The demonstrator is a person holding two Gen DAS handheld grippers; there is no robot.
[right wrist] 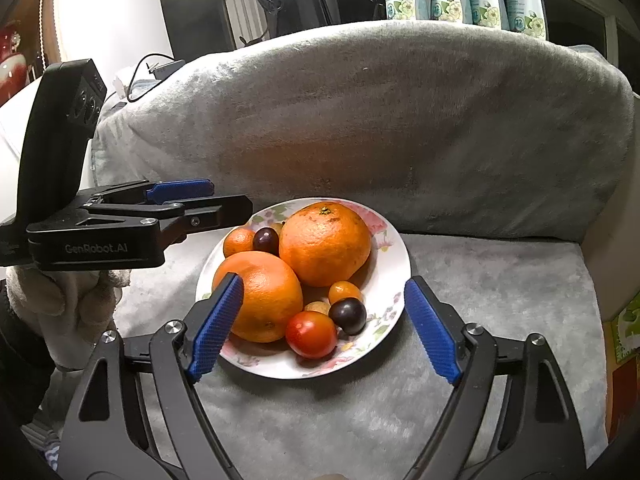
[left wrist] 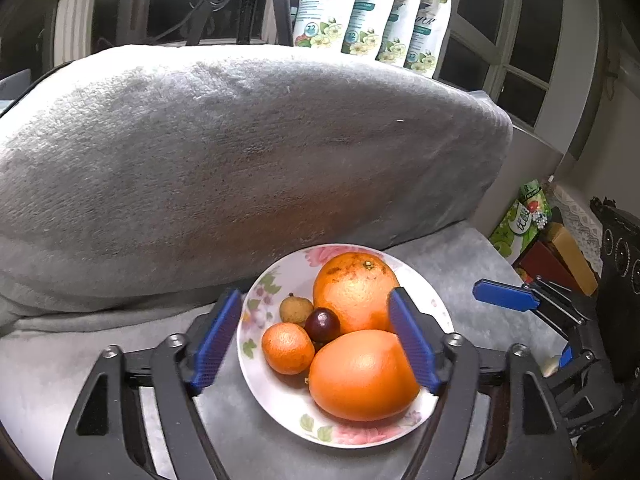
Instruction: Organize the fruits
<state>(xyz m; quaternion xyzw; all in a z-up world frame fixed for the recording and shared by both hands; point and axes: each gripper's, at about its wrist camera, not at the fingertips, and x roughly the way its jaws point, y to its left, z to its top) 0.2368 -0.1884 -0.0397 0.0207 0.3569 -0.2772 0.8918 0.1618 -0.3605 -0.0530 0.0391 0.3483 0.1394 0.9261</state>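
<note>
Fruit crowds the plate (right wrist: pixel 394 240); I see both the left gripper (left wrist: pixel 316 340) and right gripper (right wrist: pixel 324 330) released. Tomato (right wrist: pixel 311 334) at 6 o'clock (soft, bruisable): I'd pinch its sides gently.

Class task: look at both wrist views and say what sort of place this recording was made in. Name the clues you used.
Probably a home living room. A floral china plate of fruit sits on a seat draped in grey plush fabric, with white-framed windows behind and a row of flower-printed refill pouches along the top.
</note>
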